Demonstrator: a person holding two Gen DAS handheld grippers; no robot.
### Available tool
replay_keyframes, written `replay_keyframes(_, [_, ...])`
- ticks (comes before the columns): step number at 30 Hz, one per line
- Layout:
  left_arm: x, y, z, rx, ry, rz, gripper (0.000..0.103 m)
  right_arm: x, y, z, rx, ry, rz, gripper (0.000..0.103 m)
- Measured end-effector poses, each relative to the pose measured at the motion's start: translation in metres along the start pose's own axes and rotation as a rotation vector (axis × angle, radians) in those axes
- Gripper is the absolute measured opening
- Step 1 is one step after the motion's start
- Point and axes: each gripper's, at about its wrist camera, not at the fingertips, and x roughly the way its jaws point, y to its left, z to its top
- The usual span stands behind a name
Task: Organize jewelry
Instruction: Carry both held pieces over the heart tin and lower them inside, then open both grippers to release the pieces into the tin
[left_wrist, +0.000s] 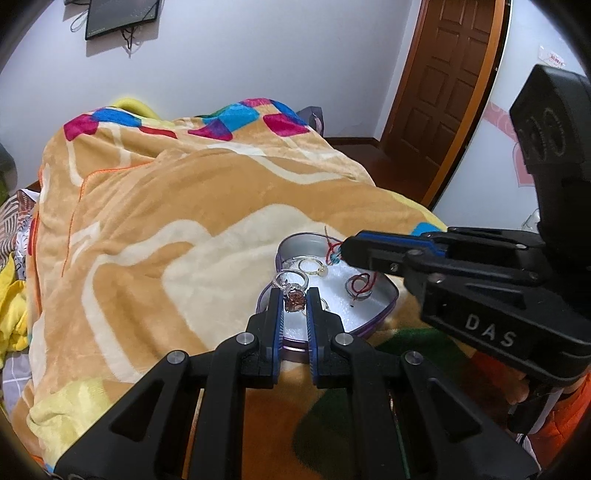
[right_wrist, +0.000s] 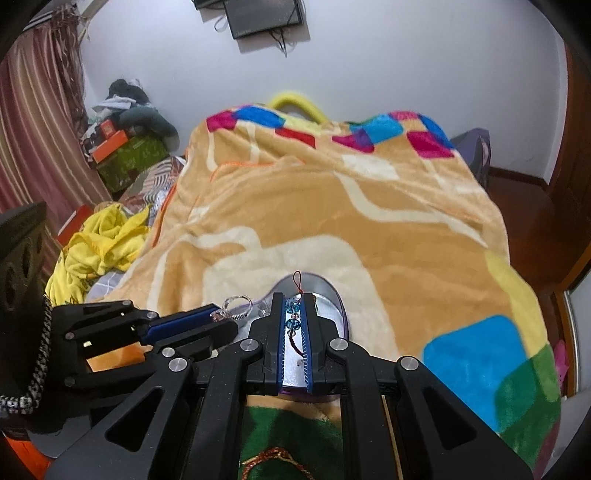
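A heart-shaped tin (left_wrist: 384, 295) with a white lining lies on the blanket. My left gripper (left_wrist: 294, 295) is shut on a silver ring with a reddish stone (left_wrist: 294, 300), held over the tin's near left rim. My right gripper (right_wrist: 294, 308) is shut on a red cord with blue beads (right_wrist: 293, 314), held over the tin (right_wrist: 325, 295). In the left wrist view the right gripper (left_wrist: 345, 248) reaches in from the right with the cord hanging. Inside the tin lie a gold ring (left_wrist: 312, 266) and a ring wound with red cord (left_wrist: 360, 284).
The tin rests on an orange and cream fleece blanket (left_wrist: 184, 221) covering a bed. Yellow clothes (right_wrist: 99, 247) and boxes (right_wrist: 125, 155) lie at the left. A wooden door (left_wrist: 443, 92) stands at the right, and a wood floor (right_wrist: 532, 206) lies beyond the bed.
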Motion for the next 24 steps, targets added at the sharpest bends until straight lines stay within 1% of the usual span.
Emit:
replay_keyframes(6, [0.001, 0.001, 0.001, 0.000, 0.013, -0.020, 0.010, 0.010, -0.005, -0.003, 0.009, 0.048, 0.010, 0.007])
replay_keyframes(16, [-0.013, 0.003, 0.001, -0.016, -0.008, -0.007, 0.011, 0.010, 0.002, -0.002, -0.031, 0.080, -0.013, 0.007])
replay_keyframes(21, [-0.031, 0.001, 0.001, -0.013, -0.031, 0.002, 0.011, 0.000, 0.010, -0.002, -0.055, 0.068, -0.040, 0.012])
replay_keyframes(24, [-0.043, 0.000, 0.001, -0.010, -0.045, 0.004, 0.011, -0.008, 0.015, -0.002, -0.070, 0.050, -0.058, 0.019])
